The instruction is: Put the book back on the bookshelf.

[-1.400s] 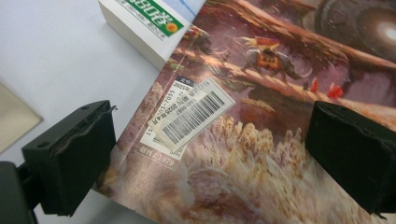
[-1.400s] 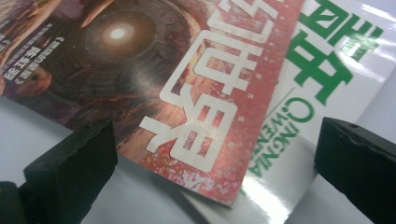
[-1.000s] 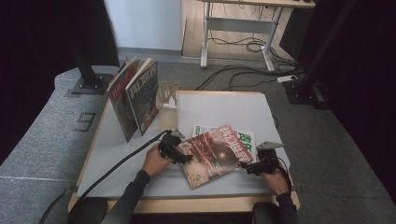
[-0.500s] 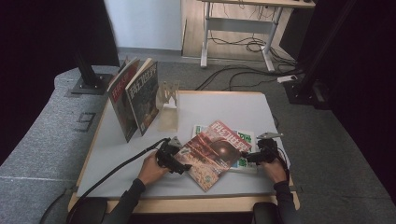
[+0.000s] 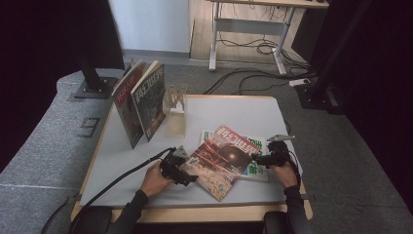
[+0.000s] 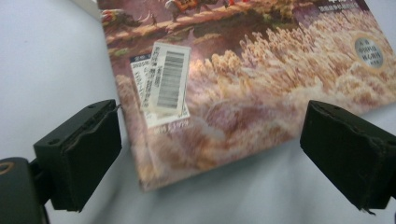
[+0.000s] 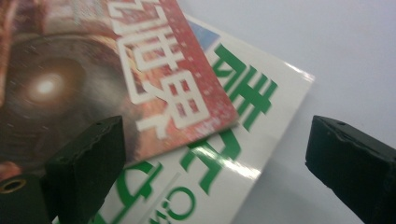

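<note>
Red magazine (image 5: 222,155) is found askew on a green one (image 7: 219,158) on the counter (image 5: 131,161). Both grippers, left (image 5: 181,168) and right (image 5: 259,158), are held wide at opposite corners, gripping nothing. Pinching one cover alone risks tearing.

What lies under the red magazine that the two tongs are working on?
Under the red magazine lies a white magazine with green lettering, its right side and corner showing. The rest of its cover is hidden. The red magazine's near corner rests on the table.
</note>
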